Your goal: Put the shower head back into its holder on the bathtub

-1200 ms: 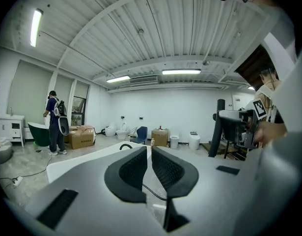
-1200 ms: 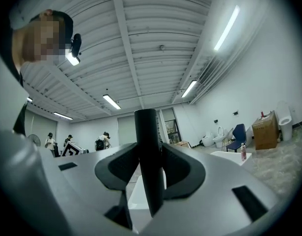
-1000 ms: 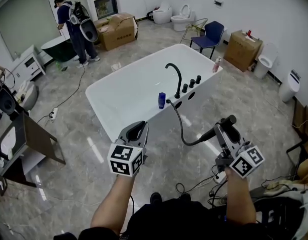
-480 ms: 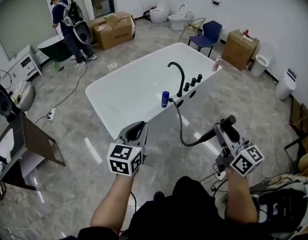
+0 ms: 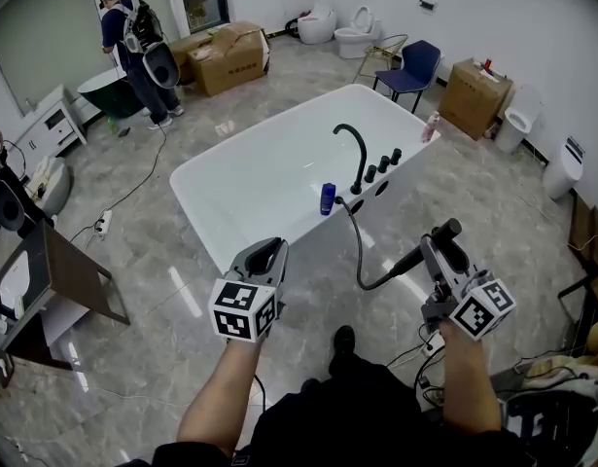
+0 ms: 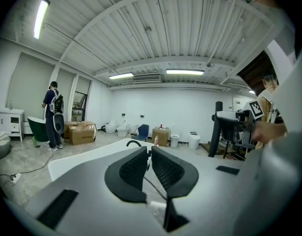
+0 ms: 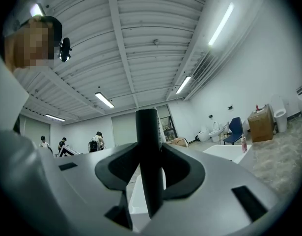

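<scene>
The right gripper [image 7: 150,173] pinches the black shower head [image 7: 149,141] upright between its pads; the left gripper [image 6: 150,162] hovers to its left, jaws all but pressed together on nothing; the shower head hangs near and right of the white bathtub [image 5: 260,132], apart from it; its hose [image 5: 360,256] loops to the tub's near rim beside the black faucet [image 5: 355,152].

1. The grey marble floor [image 5: 182,261] under me carries the white bathtub [image 5: 260,163] ahead.
2. Far left sits a cardboard box [image 5: 228,58]; far right, a blue chair [image 5: 412,68] and a brown carton [image 5: 471,97].
3. A power strip [image 5: 103,225] lies at left.
</scene>
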Demonstrator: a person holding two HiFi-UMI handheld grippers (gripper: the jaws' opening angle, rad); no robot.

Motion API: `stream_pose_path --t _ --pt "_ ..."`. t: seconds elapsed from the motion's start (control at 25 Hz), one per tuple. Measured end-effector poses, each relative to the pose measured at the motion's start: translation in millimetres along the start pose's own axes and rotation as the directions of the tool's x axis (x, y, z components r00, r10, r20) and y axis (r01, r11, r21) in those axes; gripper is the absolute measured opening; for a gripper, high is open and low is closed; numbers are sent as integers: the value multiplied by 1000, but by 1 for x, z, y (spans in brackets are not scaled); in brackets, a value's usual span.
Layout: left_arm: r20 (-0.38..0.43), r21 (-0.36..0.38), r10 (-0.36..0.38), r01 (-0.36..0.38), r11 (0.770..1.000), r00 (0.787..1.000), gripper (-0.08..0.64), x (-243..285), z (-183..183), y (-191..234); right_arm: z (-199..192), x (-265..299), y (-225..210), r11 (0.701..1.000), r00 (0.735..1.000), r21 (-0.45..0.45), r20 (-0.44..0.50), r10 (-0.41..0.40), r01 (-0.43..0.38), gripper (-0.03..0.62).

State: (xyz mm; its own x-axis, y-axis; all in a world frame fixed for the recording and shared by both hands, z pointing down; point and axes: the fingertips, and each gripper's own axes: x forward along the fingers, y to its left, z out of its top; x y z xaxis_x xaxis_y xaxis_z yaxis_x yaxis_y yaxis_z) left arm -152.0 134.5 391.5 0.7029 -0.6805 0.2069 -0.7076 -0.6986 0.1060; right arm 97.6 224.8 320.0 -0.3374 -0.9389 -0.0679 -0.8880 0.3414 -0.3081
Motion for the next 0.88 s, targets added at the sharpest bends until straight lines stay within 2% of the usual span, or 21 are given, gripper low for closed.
stream_pose_path --t 0.36,0.56,0.88 --pt "-50 1 -8 9 1000 999 38 73 -3 5 2 43 -44 1000 999 -10 -24 28 -28 155" --pt "-93 9 -32 33 999 995 38 121 -2 -1 5 67 -77 999 999 11 -32 41 -41 155" --pt "-127 31 -26 30 999 992 38 177 9 4 17 96 -129 998 999 36 -21 43 -42 153"
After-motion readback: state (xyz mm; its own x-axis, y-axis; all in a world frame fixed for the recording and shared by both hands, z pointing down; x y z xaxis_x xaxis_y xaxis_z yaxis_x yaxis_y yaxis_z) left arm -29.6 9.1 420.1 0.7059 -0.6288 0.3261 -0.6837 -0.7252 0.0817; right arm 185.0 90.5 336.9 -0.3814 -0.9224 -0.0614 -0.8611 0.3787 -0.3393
